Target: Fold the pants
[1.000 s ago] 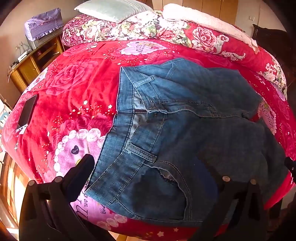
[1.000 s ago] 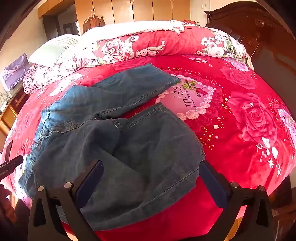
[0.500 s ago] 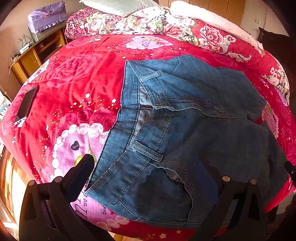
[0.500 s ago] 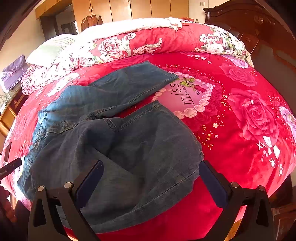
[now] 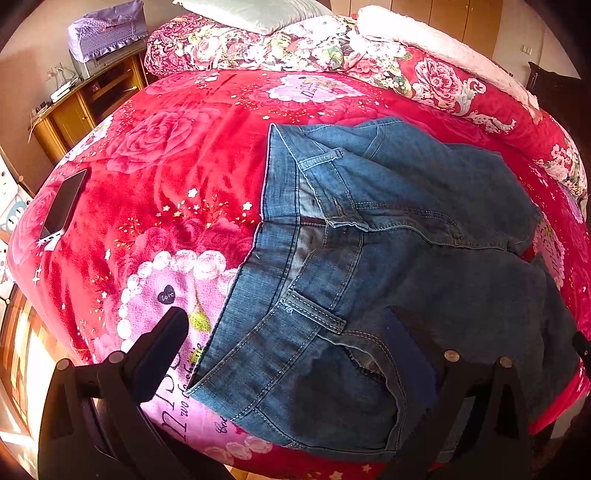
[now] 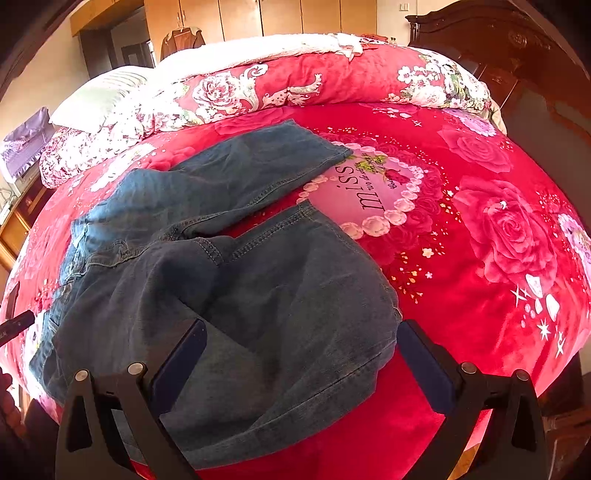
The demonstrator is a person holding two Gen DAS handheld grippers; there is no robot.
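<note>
Left wrist view: left claw [image 5: 291, 354], spread wide and empty, had closed in over the jeans' [image 5: 369, 258] waistband since a second earlier. Right claw [image 6: 299, 362], likewise agape, hung over the nearer leg; jeans lay unfolded on the bed [image 6: 480, 229], grasp pending.

Place: home bedroom.
Bed: red rose-print blanket [image 6: 480, 229] covered the mattress.
Bedding: pillow [image 5: 258, 14] and rolled floral quilt [image 6: 295, 85] lay at 12 o'clock.
Storage: wooden wardrobe doors [image 6: 280, 16] stood behind.
Furniture: wooden bedside cabinet [image 5: 85, 107] stood at 10 o'clock.
</note>
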